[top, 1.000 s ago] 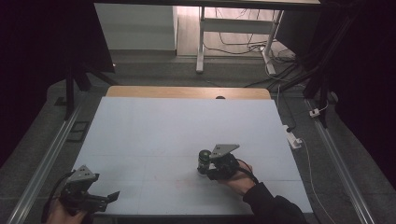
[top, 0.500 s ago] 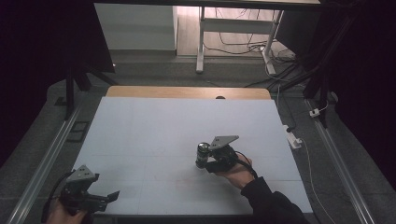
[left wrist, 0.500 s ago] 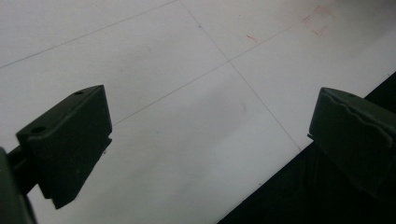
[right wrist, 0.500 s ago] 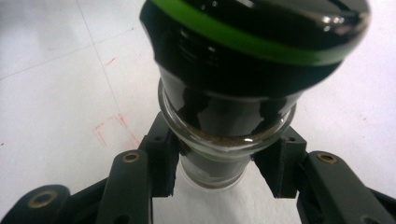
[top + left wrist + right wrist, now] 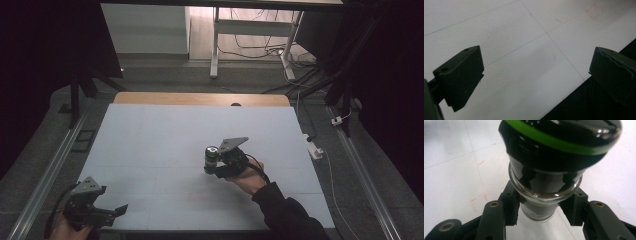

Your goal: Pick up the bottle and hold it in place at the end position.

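Above the middle of the white tabletop (image 5: 150,140), the right tongs (image 5: 541,207) pinch a glass jar (image 5: 544,182) with a black, green-ringed lid just below its neck; smooth and breakable, it likely needs that firm grip. The left tongs (image 5: 534,75) stand spread, empty.

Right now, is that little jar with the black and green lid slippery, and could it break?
Probably both. The jar looks like shiny glass, so it may slip between the right tool's pads and could crack if dropped. The wide lid tops a narrower body, so it might tip easily.
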Action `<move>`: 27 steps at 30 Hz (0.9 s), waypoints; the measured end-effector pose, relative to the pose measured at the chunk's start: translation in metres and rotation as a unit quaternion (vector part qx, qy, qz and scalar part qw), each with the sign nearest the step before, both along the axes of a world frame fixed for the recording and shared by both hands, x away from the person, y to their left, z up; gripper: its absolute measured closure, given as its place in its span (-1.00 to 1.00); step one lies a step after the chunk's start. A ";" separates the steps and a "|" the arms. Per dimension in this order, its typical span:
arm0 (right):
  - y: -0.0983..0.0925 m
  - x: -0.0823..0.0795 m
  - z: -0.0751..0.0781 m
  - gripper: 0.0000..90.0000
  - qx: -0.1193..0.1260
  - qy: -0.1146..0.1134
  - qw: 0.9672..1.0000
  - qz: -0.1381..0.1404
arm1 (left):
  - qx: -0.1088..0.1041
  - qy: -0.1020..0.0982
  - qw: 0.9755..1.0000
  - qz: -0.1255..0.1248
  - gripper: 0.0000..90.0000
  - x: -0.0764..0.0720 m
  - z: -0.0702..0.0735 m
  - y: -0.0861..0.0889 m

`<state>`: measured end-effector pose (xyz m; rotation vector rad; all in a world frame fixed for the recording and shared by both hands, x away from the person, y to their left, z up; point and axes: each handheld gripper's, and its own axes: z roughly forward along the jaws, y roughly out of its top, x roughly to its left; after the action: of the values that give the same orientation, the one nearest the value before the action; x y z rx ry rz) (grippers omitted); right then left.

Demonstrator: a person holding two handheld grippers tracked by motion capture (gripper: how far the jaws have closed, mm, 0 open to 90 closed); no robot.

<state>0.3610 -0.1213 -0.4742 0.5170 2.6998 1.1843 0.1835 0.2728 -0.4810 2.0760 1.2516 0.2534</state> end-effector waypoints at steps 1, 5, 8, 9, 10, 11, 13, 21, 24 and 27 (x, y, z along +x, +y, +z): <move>0.002 0.002 0.000 0.19 0.000 0.001 1.000 0.001 | 0.000 0.000 1.000 0.000 -0.98 0.000 0.000 0.000; 0.009 0.009 0.001 0.19 -0.003 -0.002 1.000 0.003 | -0.001 0.000 1.000 0.000 -0.98 0.000 0.000 0.000; 0.013 0.015 0.002 0.19 -0.003 -0.006 1.000 0.002 | -0.001 0.000 1.000 0.000 -0.98 0.000 0.000 0.000; 0.014 0.017 0.002 0.19 -0.002 -0.006 1.000 0.001 | -0.001 0.000 1.000 0.000 -0.98 0.000 0.000 0.000; 0.015 0.019 0.002 0.19 -0.002 -0.005 1.000 0.000 | -0.002 0.000 1.000 0.000 -0.98 0.000 0.000 0.000; 0.015 0.021 0.002 0.19 -0.001 -0.005 1.000 -0.001 | -0.002 0.000 1.000 0.000 -0.98 0.000 0.000 0.000; 0.016 0.025 0.001 0.19 -0.001 -0.007 1.000 0.000 | -0.002 0.001 1.000 0.000 -0.98 0.000 0.000 0.000; 0.022 0.041 0.000 0.19 -0.008 -0.019 1.000 -0.005 | -0.003 0.002 1.000 -0.001 -0.98 0.000 0.000 0.001; 0.024 0.047 -0.003 0.19 -0.010 -0.020 1.000 -0.007 | -0.003 0.002 1.000 -0.001 -0.98 0.000 0.000 0.001; 0.026 0.055 -0.007 0.19 -0.017 -0.023 1.000 -0.005 | -0.003 0.002 1.000 -0.002 -0.98 0.001 0.000 0.001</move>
<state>0.4157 -0.0950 -0.4807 0.4919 2.6713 1.1309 0.1840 0.2735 -0.4812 2.0739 1.2500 0.2424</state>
